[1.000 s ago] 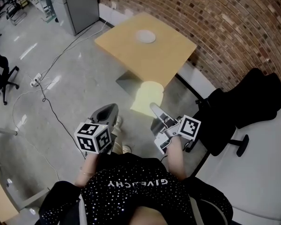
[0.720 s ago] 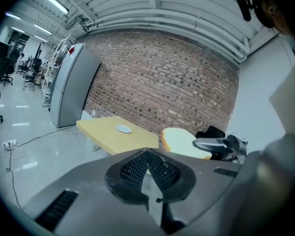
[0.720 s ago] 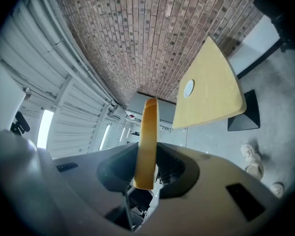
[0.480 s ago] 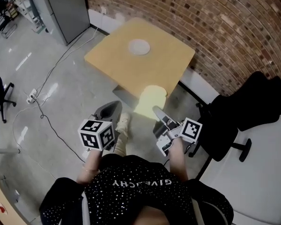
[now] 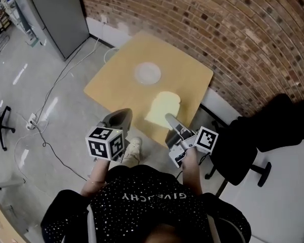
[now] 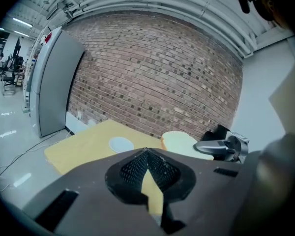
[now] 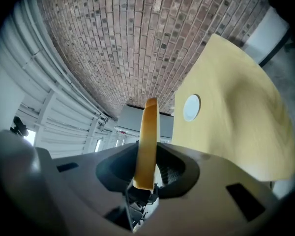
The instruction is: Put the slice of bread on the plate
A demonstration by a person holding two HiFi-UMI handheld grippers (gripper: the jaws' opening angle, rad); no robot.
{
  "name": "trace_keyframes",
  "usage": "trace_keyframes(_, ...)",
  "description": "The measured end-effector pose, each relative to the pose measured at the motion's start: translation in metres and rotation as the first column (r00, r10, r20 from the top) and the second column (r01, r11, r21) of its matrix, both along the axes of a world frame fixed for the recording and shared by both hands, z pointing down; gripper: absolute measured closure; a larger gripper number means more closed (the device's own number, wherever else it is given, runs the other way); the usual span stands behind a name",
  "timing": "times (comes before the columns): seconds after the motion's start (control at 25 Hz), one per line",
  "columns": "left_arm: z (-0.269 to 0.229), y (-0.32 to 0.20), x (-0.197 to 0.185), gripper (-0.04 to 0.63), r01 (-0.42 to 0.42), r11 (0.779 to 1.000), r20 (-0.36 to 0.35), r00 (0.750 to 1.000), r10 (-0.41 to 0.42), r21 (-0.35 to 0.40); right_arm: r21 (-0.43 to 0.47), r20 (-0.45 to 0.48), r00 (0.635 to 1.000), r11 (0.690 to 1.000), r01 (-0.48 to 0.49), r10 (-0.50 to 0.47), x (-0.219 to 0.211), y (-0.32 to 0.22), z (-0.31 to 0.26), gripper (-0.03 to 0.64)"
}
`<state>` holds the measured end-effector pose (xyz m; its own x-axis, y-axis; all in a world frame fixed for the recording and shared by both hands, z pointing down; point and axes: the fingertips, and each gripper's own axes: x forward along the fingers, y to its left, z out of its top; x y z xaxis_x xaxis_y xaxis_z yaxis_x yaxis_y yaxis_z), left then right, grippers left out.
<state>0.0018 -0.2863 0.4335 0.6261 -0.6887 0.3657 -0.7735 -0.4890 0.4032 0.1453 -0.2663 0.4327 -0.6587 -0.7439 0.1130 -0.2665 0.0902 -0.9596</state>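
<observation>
Right claw [image 5: 171, 121]: clamped on the slice of bread [image 5: 163, 107] at its near edge. The right gripper view shows the slice edge-on, standing up between the two jaws, so only its brown crust can be seen there.
Left claw [image 5: 120, 118]: jaws together at the tips with nothing in them – the left gripper view shows only a strip of bench through the slit below the tips.
Slice of bread: held in the air over the near part of the bench [image 5: 188, 80]. Its height above the wood cannot be told from any view.
Plate [image 5: 147, 73]: pale and round, flat near the middle of the bench, beyond the slice and apart from it.
Hands: mostly hidden behind the marker cubes, with only the forearms showing.
Brick wall [image 5: 233, 29]: runs along the far side of the bench.
Black chair [image 5: 258, 135]: right of the bench – its seat is draped in dark cloth and hard to make out.
Grey cabinet [image 5: 55, 14]: cut off by the top edge.
Cable [image 5: 55, 85]: trails across the floor at left.
</observation>
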Motion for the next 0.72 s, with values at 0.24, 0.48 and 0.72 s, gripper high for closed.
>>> trace_keyframes(0.24, 0.011, -0.085, 0.011, 0.586, -0.055, 0.998, -0.004, 0.998, 0.055, -0.029, -0.009, -0.027, 0.999, 0.999, -0.044, 0.043, 0.009, -0.075, 0.001, 0.517)
trace_keyframes(0.48, 0.038, -0.143, 0.02, 0.586, -0.087, 0.993, -0.012, 0.996, 0.086, -0.076, -0.076, -0.098, 0.995, 0.997, -0.033, 0.026, 0.018, -0.141, 0.026, 0.517)
trace_keyframes(0.72, 0.059, -0.168, 0.007, 0.586, -0.024, 0.992, -0.046, 0.999, 0.018, -0.127, -0.153, -0.127, 0.99, 0.988, 0.034, -0.054, 0.006, -0.218, 0.053, 0.517)
